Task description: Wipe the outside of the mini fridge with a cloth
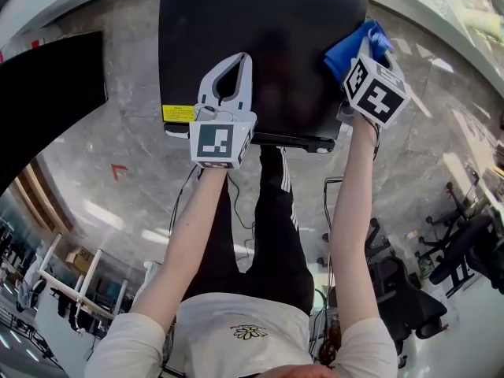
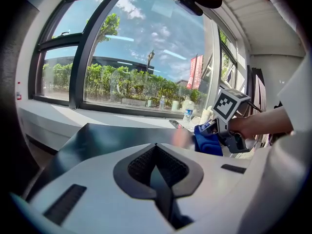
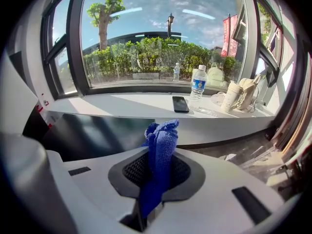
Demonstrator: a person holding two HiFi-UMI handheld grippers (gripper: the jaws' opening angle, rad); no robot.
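Grey stone floor [image 1: 118, 132] under the black mini fridge [image 1: 260, 46]. The right gripper [image 1: 361, 53] is pinching a blue cloth [image 3: 161, 145] at the fridge's corner, and the left gripper [image 2: 156, 147] is pressed closed above its top.

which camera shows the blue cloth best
The right gripper view: the blue cloth stands centred and close, pinched between the right gripper's jaws. The head view shows a bunch of it on a corner of the mini fridge; the left gripper view, a small blue patch.

Blue cloth [image 3: 161, 147] is pinched upright between the jaws of the right gripper [image 3: 155, 179]. The dark mini fridge [image 3: 92, 130] is seen just beyond. A phone [image 3: 180, 104] and water bottle [image 3: 198, 89] are set on the white sill [image 3: 117, 106].
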